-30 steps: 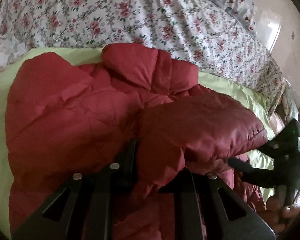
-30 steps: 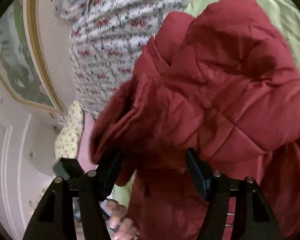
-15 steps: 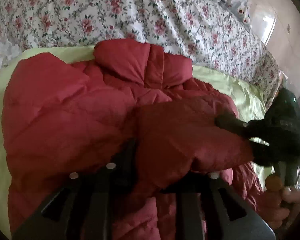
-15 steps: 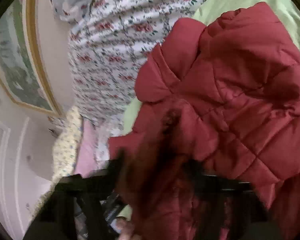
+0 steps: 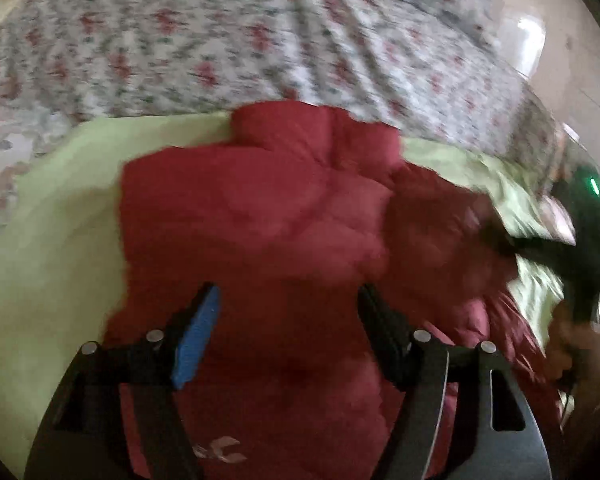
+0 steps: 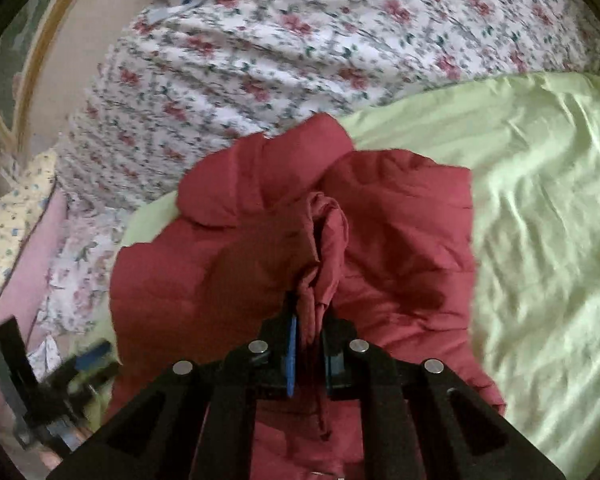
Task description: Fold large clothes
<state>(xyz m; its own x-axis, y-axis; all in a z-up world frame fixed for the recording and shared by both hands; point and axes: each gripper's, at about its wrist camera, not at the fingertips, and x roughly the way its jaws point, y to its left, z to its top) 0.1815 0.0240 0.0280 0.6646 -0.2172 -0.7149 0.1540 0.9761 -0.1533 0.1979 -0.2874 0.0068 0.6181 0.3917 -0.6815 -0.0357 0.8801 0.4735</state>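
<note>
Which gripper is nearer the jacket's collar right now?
Right. The right gripper is shut on a fold of the red jacket just below its collar; the left gripper is open over the jacket's body, farther down.

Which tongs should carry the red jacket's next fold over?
Right, probably: the right tongs are shut on a bunched fold of the red jacket; the left tongs hang open above it, gripping nothing.
</note>
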